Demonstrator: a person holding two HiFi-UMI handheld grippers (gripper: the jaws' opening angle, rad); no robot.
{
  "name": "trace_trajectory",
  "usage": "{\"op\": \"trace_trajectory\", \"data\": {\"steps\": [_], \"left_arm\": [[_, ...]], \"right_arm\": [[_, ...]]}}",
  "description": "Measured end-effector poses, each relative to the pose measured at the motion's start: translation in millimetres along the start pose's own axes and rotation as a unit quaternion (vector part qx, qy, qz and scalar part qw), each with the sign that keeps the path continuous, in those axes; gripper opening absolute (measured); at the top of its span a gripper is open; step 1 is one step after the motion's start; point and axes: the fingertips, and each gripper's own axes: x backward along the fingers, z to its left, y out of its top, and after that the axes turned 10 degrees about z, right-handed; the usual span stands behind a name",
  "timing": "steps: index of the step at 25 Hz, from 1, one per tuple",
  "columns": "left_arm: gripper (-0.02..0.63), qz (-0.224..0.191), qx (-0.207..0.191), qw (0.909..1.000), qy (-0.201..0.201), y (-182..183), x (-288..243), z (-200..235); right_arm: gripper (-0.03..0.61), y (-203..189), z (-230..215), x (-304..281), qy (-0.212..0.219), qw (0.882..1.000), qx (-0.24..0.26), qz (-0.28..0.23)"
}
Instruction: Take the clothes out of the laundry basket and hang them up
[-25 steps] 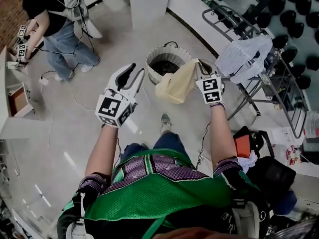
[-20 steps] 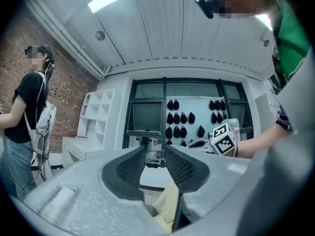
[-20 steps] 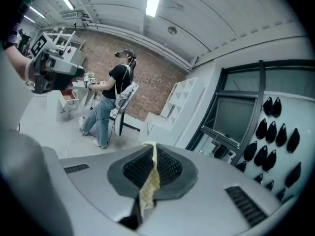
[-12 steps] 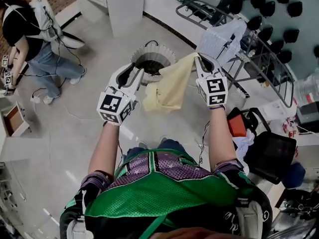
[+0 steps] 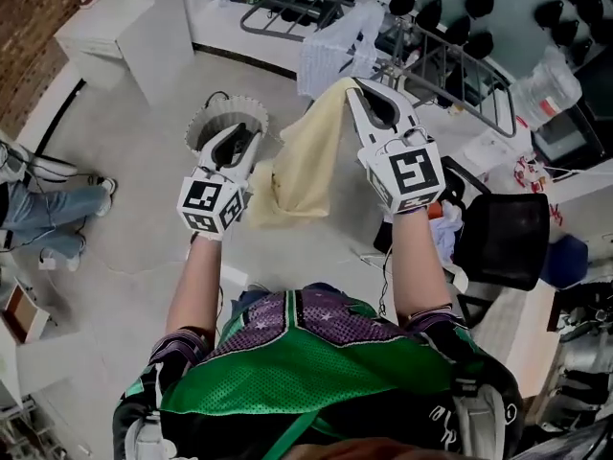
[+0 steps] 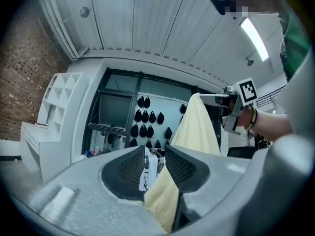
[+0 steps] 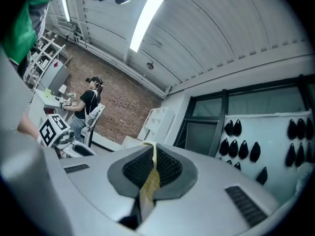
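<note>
A pale yellow cloth point(image 5: 305, 161) hangs in the air in front of me, over the floor. My right gripper point(image 5: 361, 90) is shut on its top corner, and a thin yellow fold point(image 7: 149, 180) shows pinched between the pads. My left gripper point(image 5: 246, 142) is lower and to the left, at the cloth's lower edge. Its jaws stand apart with a gap between the pads, and the cloth point(image 6: 197, 127) runs up from between them toward the right gripper point(image 6: 231, 109). The round white laundry basket point(image 5: 206, 121) stands on the floor just beyond the left gripper point(image 6: 155, 154).
A metal drying rack point(image 5: 460, 60) stands beyond the right gripper, with a white garment point(image 5: 330, 56) on it. A black bag point(image 5: 508, 238) sits at my right. A white cabinet point(image 5: 144, 17) is at the far left, and another person's legs point(image 5: 38, 209) show at the left edge.
The right gripper has risen and carried the yellow cloth up toward the rack. The left gripper moved in from the side, and the cloth's lower edge now lies between its jaws.
</note>
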Motion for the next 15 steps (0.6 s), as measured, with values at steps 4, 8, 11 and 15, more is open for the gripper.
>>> {"op": "trace_trajectory", "data": {"steps": [4,8,11,15], "left_arm": [[0.140,0.002,-0.003,0.9987,-0.050,5,-49,-55],[0.140,0.000,-0.012,0.9955,-0.094,10,-90,-114],[0.140,-0.002,-0.023,0.9922,-0.122,13,-112,-160],[0.140,-0.006,-0.041,0.9871,-0.154,22,-134,-218]], "right_arm": [[0.005,12,-48,46,-0.036,0.999,0.016,-0.015],[0.005,2,-94,89,-0.074,0.997,0.012,-0.013],[0.005,-15,-121,122,-0.091,0.996,0.009,-0.012],[0.005,-35,-155,167,-0.120,0.993,-0.004,-0.013]]}}
